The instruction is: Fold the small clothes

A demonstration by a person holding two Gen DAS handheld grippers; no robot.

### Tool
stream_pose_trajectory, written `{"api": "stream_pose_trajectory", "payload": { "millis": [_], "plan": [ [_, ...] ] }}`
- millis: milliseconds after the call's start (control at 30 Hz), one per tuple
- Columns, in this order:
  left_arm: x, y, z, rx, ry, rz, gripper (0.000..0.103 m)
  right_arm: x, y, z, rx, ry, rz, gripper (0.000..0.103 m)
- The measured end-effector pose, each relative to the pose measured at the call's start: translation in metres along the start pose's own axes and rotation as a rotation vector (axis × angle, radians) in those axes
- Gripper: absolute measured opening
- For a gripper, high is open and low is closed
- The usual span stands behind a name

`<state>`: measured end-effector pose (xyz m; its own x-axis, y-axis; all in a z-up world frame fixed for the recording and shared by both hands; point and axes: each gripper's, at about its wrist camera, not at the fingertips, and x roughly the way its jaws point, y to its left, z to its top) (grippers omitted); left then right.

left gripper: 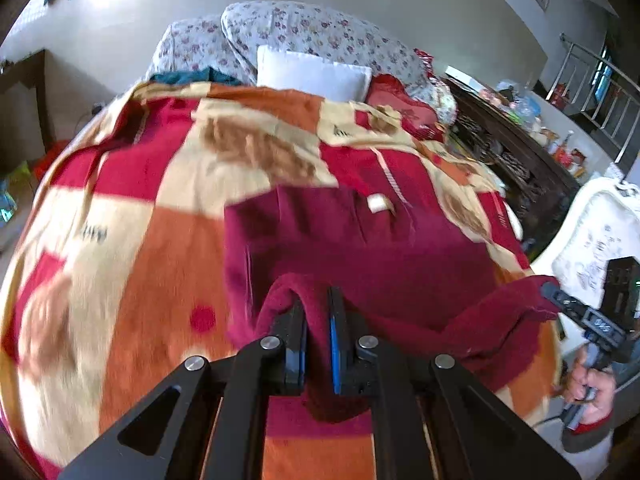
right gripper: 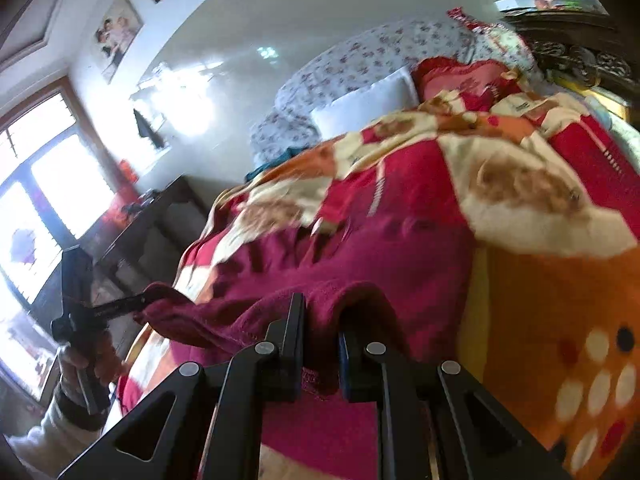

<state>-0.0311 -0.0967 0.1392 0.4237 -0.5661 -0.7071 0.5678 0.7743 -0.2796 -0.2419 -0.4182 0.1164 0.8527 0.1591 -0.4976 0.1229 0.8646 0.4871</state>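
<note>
The left gripper has its jaws clamped on a bunched fold of the maroon garment, cloth filling the narrow gap between the two blue-lined pads. The right gripper bites the same near hem further right, a ridge of fabric humped up between its jaws. Between the two grips the hem is lifted and sags a little; the rest of the garment lies spread on the patterned blanket of the bed, its far edge reaching toward a small pale tag. Beyond, at the far end, sit a white pillow and floral bedding; a dark carved headboard runs along the right.

The likely step is carrying the near hem over toward the far edge. Risks, as I judge them — each grip holds a thick wad rather than a clean corner, so a layer could slip out partway and leave the fold crooked. The fleecy blanket may cling to the knit and drag the lower layer along, wrinkling it. If the two hands travel unevenly, the hem will skew — the edges then won't meet.
</note>
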Motion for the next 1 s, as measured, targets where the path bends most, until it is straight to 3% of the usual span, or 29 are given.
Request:
{"api": "stream_pose_trajectory", "payload": {
  "millis": [300,400,500,533,567,600,633,667,733,867,900,967,1000],
  "plan": [
    [0.081,0.012,0.053,-0.054,0.03,0.06,0.008,0.085,-0.054,0.046,0.104,0.068,-0.074,0.015],
    [0.1,0.018,0.059,-0.078,0.076,0.041,0.014,0.105,-0.085,0.049,0.242,0.097,-0.054,0.017],
    [0.104,0.029,0.065,-0.124,0.103,-0.014,0.025,0.1,-0.094,0.052,0.302,0.085,-0.003,0.02],
    [0.101,0.032,0.067,-0.138,0.097,-0.032,0.033,0.096,-0.093,0.054,0.295,0.072,0.006,0.024],
    [0.094,0.037,0.069,-0.155,0.072,-0.043,0.04,0.088,-0.09,0.058,0.276,0.042,0.009,0.035],
    [0.089,0.039,0.072,-0.162,0.043,-0.027,0.059,0.081,-0.086,0.06,0.265,0.008,-0.011,0.045],
    [0.081,0.042,0.075,-0.17,-0.006,0.004,0.069,0.073,-0.084,0.064,0.257,-0.033,-0.035,0.067],
    [0.073,0.045,0.077,-0.176,-0.056,0.031,0.07,0.065,-0.082,0.067,0.253,-0.079,-0.049,0.074],
    [0.066,0.046,0.08,-0.172,-0.066,0.032,0.07,0.054,-0.074,0.073,0.239,-0.107,-0.029,0.074],
    [0.061,0.032,0.074,-0.121,-0.058,0.019,0.07,0.061,-0.044,0.067,0.112,-0.044,-0.037,0.072],
    [0.061,0.027,0.073,-0.103,-0.056,0.022,0.07,0.071,-0.034,0.062,0.057,-0.004,-0.073,0.069],
    [0.07,0.011,0.068,-0.045,-0.044,0.044,0.07,0.09,-0.022,0.057,-0.021,0.046,-0.13,0.053],
    [0.075,0.007,0.066,-0.027,-0.038,0.056,0.07,0.097,-0.022,0.055,-0.032,0.057,-0.143,0.052]
  ]
}}
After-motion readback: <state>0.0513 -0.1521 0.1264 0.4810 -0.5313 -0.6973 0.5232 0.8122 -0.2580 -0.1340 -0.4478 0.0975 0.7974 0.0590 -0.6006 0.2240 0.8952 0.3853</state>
